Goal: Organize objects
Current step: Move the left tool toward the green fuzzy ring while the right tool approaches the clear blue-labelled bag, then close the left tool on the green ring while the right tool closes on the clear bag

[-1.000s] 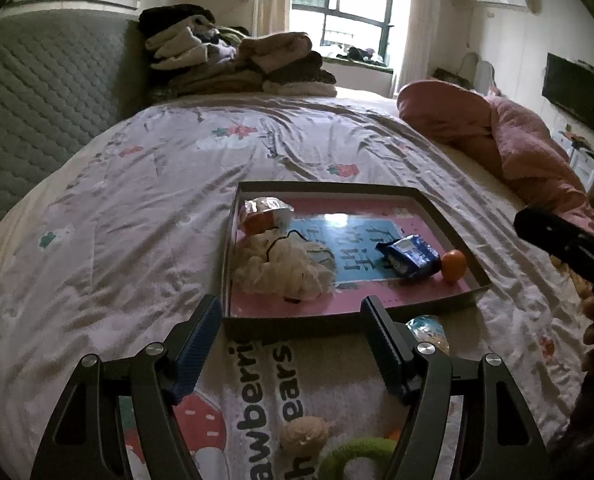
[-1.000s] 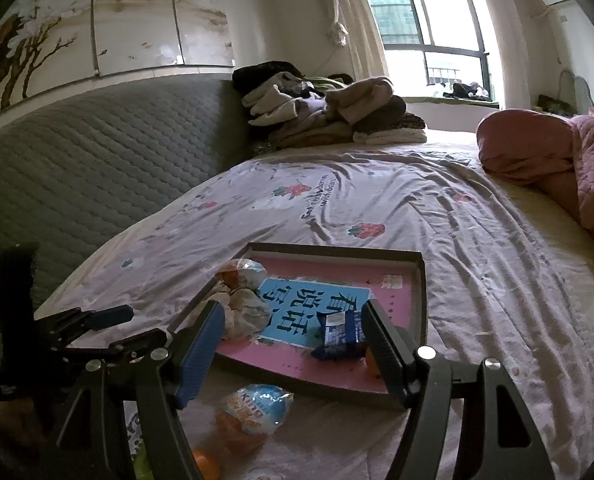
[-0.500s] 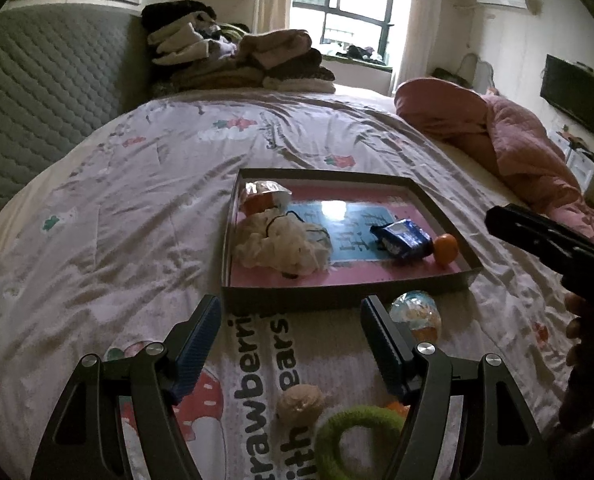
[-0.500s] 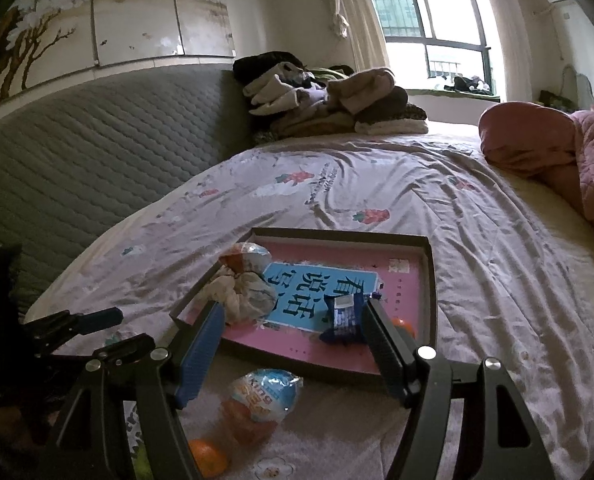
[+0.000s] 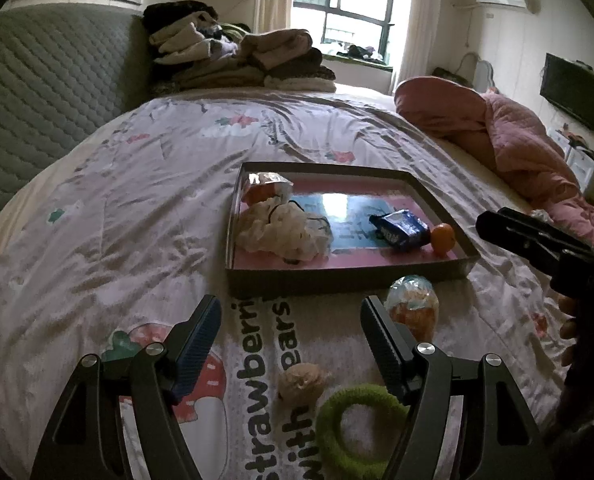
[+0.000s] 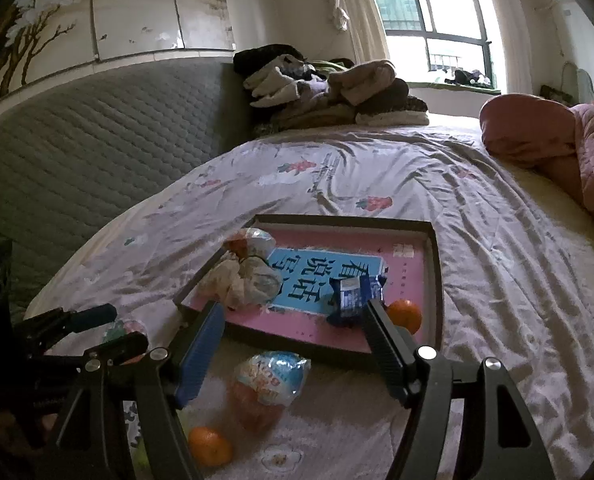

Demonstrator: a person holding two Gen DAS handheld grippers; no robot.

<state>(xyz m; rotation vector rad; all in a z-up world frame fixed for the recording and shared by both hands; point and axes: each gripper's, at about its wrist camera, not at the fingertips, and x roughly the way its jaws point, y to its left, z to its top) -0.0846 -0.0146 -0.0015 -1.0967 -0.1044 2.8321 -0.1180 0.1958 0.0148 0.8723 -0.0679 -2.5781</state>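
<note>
A shallow dark-rimmed tray [image 5: 337,282] with a pink floor lies on the bed. It holds a white mesh puff [image 5: 281,232], a wrapped egg [image 5: 265,188], a blue snack packet [image 5: 401,226] and a small orange [image 5: 443,238]. On the sheet in front of the tray lie a foil-wrapped toy egg [image 5: 413,312], a beige ball [image 5: 301,382] and a green fuzzy ring [image 5: 361,428]. My left gripper [image 5: 291,312] hangs open above the sheet, empty. My right gripper [image 6: 293,316] is open and empty over the toy egg [image 6: 269,384]. A loose orange [image 6: 209,446] lies near it.
Folded clothes [image 5: 233,56] are piled at the bed's far end by a grey quilted headboard [image 6: 77,144]. A pink quilt [image 5: 513,140] is bunched on the right. The other gripper [image 5: 537,240] and a hand show at the right edge.
The left view has drawn back from the tray, so the beige ball and green ring now show in full. The right view has barely shifted. Both grippers stay open.
</note>
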